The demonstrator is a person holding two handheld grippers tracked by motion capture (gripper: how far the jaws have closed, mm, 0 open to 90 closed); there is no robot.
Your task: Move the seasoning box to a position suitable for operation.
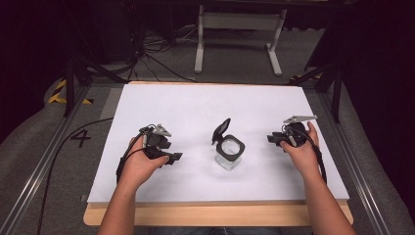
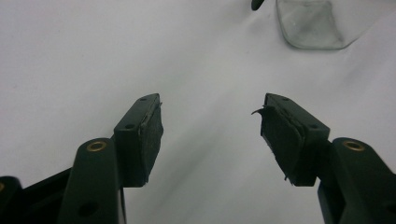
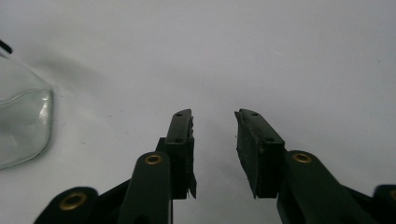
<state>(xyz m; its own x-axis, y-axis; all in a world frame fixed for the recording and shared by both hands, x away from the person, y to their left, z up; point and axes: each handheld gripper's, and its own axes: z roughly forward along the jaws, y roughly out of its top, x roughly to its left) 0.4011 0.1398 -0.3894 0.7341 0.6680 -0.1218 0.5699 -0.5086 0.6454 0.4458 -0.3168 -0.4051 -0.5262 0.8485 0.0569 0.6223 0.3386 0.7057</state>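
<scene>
A clear square glass jar point(image 1: 229, 152) with a black collar stands upright mid-table, its black hinged lid point(image 1: 221, 129) flipped up and open. My left gripper point(image 1: 175, 157) rests on the white board left of the jar, pointing toward it, jaws wide apart with nothing between them point(image 2: 210, 123). The jar's glass base point(image 2: 310, 23) lies ahead and to the right in the left gripper view. My right gripper point(image 1: 270, 139) sits right of the jar, open with a narrower gap point(image 3: 214, 135) and nothing held. The jar's glass wall point(image 3: 21, 126) stands at the left edge of the right gripper view.
The white board point(image 1: 205, 105) lies on a wooden tabletop point(image 1: 215, 213). A black cable point(image 1: 63, 147) trails off the left side over the grey floor. A white frame stand point(image 1: 240, 29) is beyond the table's far edge.
</scene>
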